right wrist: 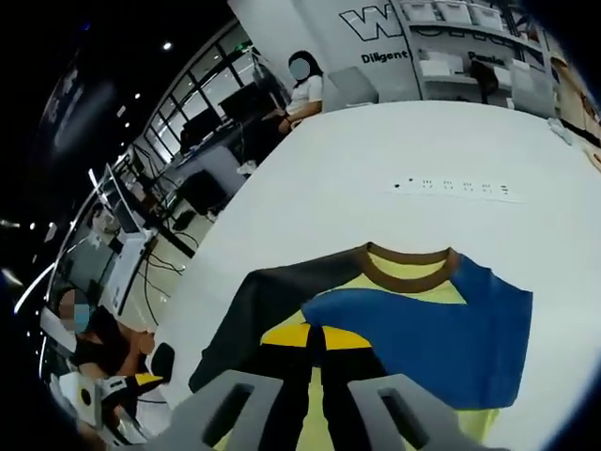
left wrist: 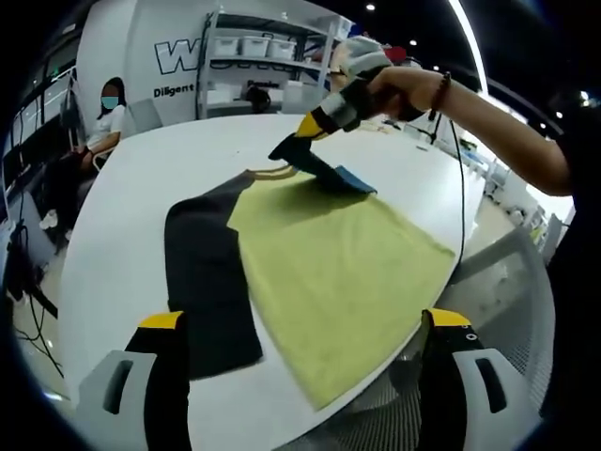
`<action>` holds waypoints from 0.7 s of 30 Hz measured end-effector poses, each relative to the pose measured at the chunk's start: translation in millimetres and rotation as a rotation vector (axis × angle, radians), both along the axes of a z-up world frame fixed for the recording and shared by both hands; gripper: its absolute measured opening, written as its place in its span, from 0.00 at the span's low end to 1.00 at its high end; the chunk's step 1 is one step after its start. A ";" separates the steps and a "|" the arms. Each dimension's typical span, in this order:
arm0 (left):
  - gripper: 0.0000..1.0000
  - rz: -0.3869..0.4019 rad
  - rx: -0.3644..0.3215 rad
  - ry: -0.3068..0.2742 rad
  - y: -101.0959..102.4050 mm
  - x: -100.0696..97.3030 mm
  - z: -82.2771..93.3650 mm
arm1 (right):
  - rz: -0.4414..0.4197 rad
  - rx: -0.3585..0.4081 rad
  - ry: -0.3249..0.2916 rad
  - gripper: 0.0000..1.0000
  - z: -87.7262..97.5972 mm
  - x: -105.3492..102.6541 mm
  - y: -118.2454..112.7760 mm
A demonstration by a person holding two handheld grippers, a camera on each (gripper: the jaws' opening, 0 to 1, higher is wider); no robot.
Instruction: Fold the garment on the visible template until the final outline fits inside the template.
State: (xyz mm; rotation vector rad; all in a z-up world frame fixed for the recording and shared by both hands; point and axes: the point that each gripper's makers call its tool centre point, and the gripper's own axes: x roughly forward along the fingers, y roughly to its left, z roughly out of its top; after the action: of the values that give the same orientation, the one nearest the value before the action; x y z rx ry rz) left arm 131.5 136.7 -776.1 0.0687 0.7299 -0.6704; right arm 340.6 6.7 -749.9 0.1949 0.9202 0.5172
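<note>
On the white table [left wrist: 141, 178] lies the garment [left wrist: 329, 272], a T-shirt with a yellow-green body, a dark grey sleeve and a blue sleeve with a brown collar. In the left gripper view it spreads from the centre toward 5 o'clock, its lower hem reaching the table edge, the grey sleeve at 8 o'clock. The left claw [left wrist: 305, 376] hangs released at the bottom of that view, its yellow-tipped jaws wide apart, above the shirt and touching nothing. At 12 o'clock the right claw [left wrist: 324, 171], held in a person's hand [left wrist: 399, 89], presses on the blue sleeve near the collar.

In the right gripper view the right claw [right wrist: 315, 338] has its jaws clenched together on the garment [right wrist: 441, 329] where the blue sleeve meets the yellow body, the collar just beyond at 1 o'clock. A white power strip [right wrist: 455, 188] lies on the table [right wrist: 319, 188] farther off, well apart from the shirt.

On the back wall large letters begin with "W", and below them a smaller word reads "Diligent"; the rest is cut off by shelving [left wrist: 258, 56] holding white bins. A seated person [left wrist: 103, 122] is at 10 o'clock in the left gripper view.
</note>
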 end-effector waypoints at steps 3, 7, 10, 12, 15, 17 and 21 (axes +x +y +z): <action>0.98 -0.003 -0.002 -0.003 -0.7 0.6 0.8 | 0.020 0.000 0.010 0.00 -4.0 -3.2 10.8; 0.98 -0.007 -0.003 -0.004 -1.1 -0.4 1.7 | 0.048 -0.012 0.026 0.00 -13.9 -7.2 24.5; 0.98 -0.006 -0.005 -0.002 0.3 -1.8 1.1 | 0.057 -0.023 0.036 0.00 -21.9 -8.4 30.6; 0.98 -0.003 -0.004 -0.001 2.2 -2.5 0.6 | 0.060 -0.026 0.043 0.00 -29.4 -8.1 35.2; 0.97 0.005 -0.006 0.000 5.8 -4.1 -0.3 | 0.066 -0.022 0.057 0.00 -39.6 -10.7 42.4; 0.97 0.008 -0.005 0.004 7.0 -4.9 -1.6 | 0.065 -0.030 0.065 0.00 -45.6 -12.5 44.0; 0.97 0.016 -0.007 0.013 8.9 -6.2 -5.4 | 0.076 -0.049 0.097 0.00 -62.8 -21.9 47.6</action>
State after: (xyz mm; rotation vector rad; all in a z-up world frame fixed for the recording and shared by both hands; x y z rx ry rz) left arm 125.2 145.6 -781.4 0.0527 0.7397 -0.6588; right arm 318.7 54.3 -812.7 0.1421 1.0368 0.5591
